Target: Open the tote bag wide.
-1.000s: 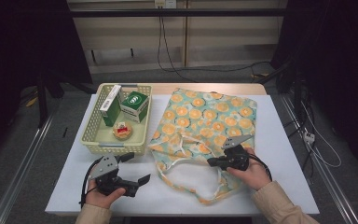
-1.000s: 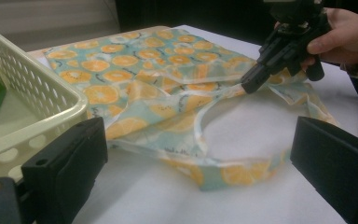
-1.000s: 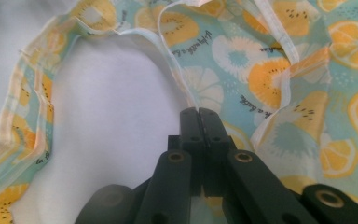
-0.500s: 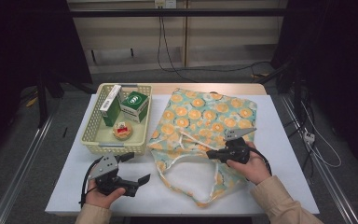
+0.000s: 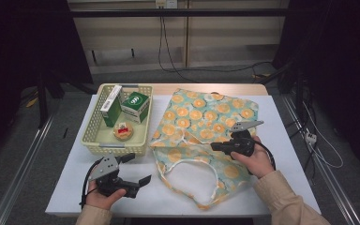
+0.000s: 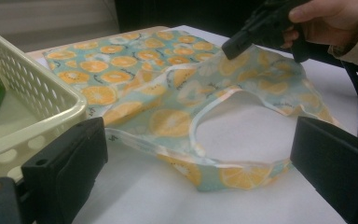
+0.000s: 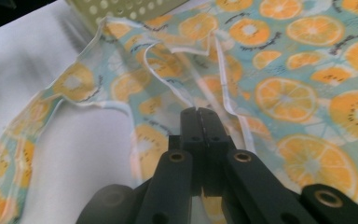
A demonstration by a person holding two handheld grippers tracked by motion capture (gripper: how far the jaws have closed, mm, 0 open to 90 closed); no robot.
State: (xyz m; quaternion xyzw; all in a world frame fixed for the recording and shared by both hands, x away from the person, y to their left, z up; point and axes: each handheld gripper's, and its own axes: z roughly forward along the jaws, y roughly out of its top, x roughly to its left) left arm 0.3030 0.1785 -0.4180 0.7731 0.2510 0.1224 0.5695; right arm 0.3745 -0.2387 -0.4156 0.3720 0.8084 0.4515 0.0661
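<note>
Smooth white table (image 5: pixel 281 140) — soft, crumpled orange-print fabric bag (image 5: pixel 206 126).

object: cloth bag (image 5: pixel 206 136) | look: teal fabric printed with orange slices, white-edged handles | state: mouth spread open, upper layer lifted near the middle | pose: lying flat, crumpled | place: white table, just beside the basket
</note>
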